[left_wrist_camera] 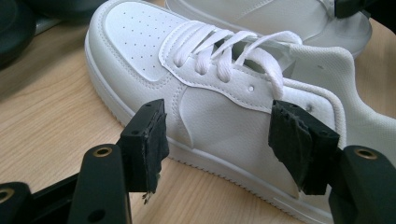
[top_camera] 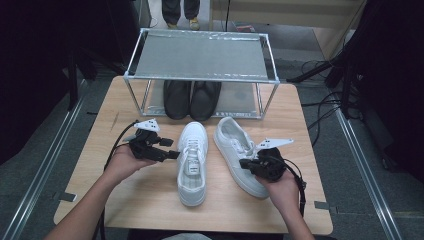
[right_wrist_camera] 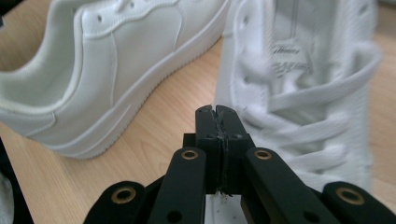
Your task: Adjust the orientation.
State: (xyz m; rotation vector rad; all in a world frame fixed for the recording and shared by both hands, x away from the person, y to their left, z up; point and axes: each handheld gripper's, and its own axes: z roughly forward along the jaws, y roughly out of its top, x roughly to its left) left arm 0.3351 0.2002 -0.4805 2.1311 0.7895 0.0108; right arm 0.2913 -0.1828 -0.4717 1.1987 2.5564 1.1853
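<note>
Two white lace-up sneakers lie side by side on the wooden table, toes pointing away. My left gripper [top_camera: 175, 154] is level with the left sneaker [top_camera: 192, 165] and points at its outer side. Its jaws stand open [left_wrist_camera: 224, 140], and the sneaker's side panel [left_wrist_camera: 219, 107] lies just beyond the pads, untouched. My right gripper [top_camera: 243, 163] hovers over the lace area of the right sneaker [top_camera: 232, 142]. Its jaws [right_wrist_camera: 217, 111] are pressed together with nothing between them. The right sneaker's laces [right_wrist_camera: 303, 70] are blurred beside them, and the left sneaker [right_wrist_camera: 107, 60] is farther off.
A metal-framed rack with a mesh shelf [top_camera: 200, 55] stands at the table's far edge, with a pair of black shoes [top_camera: 192, 97] under it. Bare wood [top_camera: 150, 210] lies in front of the sneakers. A person's feet [top_camera: 181, 21] stand beyond the rack.
</note>
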